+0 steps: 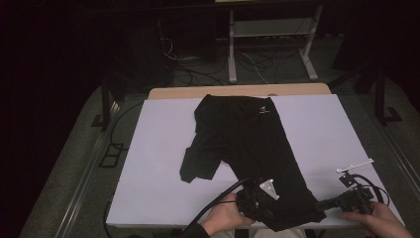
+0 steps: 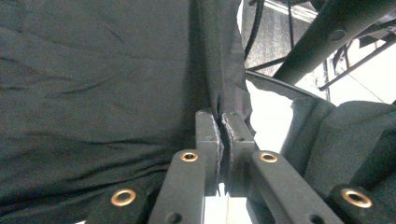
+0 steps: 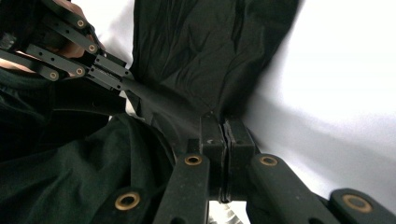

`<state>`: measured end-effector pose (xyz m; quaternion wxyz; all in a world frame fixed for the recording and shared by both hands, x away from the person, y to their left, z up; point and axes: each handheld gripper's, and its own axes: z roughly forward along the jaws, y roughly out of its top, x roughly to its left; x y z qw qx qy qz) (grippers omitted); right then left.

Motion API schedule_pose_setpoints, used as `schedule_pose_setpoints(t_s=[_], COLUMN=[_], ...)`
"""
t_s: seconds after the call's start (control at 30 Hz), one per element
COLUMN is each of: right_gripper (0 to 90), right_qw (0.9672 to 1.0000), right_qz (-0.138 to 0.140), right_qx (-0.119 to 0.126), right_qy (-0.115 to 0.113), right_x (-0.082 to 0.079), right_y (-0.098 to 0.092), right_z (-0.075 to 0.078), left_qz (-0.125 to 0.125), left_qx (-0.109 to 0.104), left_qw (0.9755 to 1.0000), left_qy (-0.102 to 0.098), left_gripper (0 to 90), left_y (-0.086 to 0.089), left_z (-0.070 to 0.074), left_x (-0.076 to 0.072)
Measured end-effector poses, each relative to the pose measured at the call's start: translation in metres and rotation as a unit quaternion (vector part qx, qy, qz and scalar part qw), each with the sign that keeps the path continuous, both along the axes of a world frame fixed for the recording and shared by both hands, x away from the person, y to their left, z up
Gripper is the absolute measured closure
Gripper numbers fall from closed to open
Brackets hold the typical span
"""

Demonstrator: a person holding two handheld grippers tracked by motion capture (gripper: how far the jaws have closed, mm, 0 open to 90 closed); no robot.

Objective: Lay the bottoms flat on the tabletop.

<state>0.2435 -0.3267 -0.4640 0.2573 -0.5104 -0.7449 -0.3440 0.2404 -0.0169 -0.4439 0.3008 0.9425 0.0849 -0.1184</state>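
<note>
White table cover [image 1: 163, 148] bears a black shirt [image 1: 247, 144] with its hem at the near edge, held between the left gripper [image 1: 257, 196] and the right gripper [image 1: 327, 203]. Left gripper view: jaws pinch a fabric fold. Right gripper view: jaws pressed together on the hem.

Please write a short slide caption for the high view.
Both grippers, left and right, pinch the near hem of a black shirt on a white table.
</note>
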Motion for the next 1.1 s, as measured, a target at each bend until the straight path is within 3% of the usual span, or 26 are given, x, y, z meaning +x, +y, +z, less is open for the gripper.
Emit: schedule_pose_setpoints(t_s=[0.03,0.07,0.1,0.13,0.17,0.2,0.3,0.43,0.5,0.57,0.7,0.83,0.9,0.97,1.1], right_gripper=[81.3,81.3,74.2,74.2,67.0,63.8,55.4,42.8,34.4,31.2,15.9,11.8,5.1,1.0,0.0], right_qw=[1.0000,1.0000,0.9995,0.9995,0.9981,0.9973,0.9936,0.9899,0.9880,0.9871,0.9838,0.9815,0.9795,0.9754,0.9727], right_qz=[-0.002,-0.002,-0.006,-0.006,-0.009,-0.011,-0.012,-0.007,-0.007,-0.006,-0.014,-0.019,-0.023,-0.029,-0.029], right_qx=[-0.004,-0.004,-0.014,-0.014,-0.022,-0.026,-0.035,-0.037,-0.037,-0.036,-0.038,-0.040,-0.043,-0.048,-0.044], right_qy=[-0.007,-0.007,-0.028,-0.028,-0.057,-0.068,-0.106,-0.137,-0.150,-0.156,-0.175,-0.186,-0.196,-0.213,-0.226], right_x=[0.000,0.000,0.001,0.001,0.001,0.001,0.003,0.008,0.010,0.011,0.016,0.019,0.021,0.024,0.029], right_y=[0.000,0.000,0.001,0.001,0.003,0.003,0.009,0.020,0.025,0.028,0.037,0.042,0.045,0.050,0.056], right_z=[0.002,0.002,0.006,0.006,0.011,0.013,0.020,0.026,0.028,0.030,0.036,0.040,0.043,0.049,0.055], left_qz=[0.001,0.001,0.010,0.010,0.022,0.022,0.053,0.078,0.097,0.098,0.104,0.115,0.123,0.133,0.145], left_qx=[0.000,0.000,-0.002,-0.002,-0.008,-0.008,-0.035,-0.057,-0.079,-0.084,-0.104,-0.110,-0.116,-0.119,-0.118], left_qw=[1.0000,1.0000,0.9999,0.9999,0.9996,0.9996,0.9979,0.9952,0.9920,0.9914,0.9889,0.9868,0.9852,0.9836,0.9818], left_qy=[-0.005,-0.005,-0.011,-0.011,-0.014,-0.014,-0.011,-0.011,-0.019,-0.019,-0.021,-0.025,-0.027,-0.029,-0.033], left_gripper=[72.6,66.7,60.5,57.3,53.4,50.4,41.0,31.4,27.2,26.4,19.3,14.2,12.6,6.5,0.6], left_y=[0.002,0.002,0.006,0.006,0.015,0.015,0.037,0.053,0.066,0.070,0.083,0.091,0.096,0.101,0.111], left_z=[0.001,0.001,0.003,0.003,0.007,0.007,0.017,0.023,0.030,0.032,0.040,0.044,0.046,0.048,0.052], left_x=[0.000,0.000,0.001,0.001,0.005,0.005,0.014,0.020,0.024,0.026,0.028,0.031,0.033,0.036,0.041])
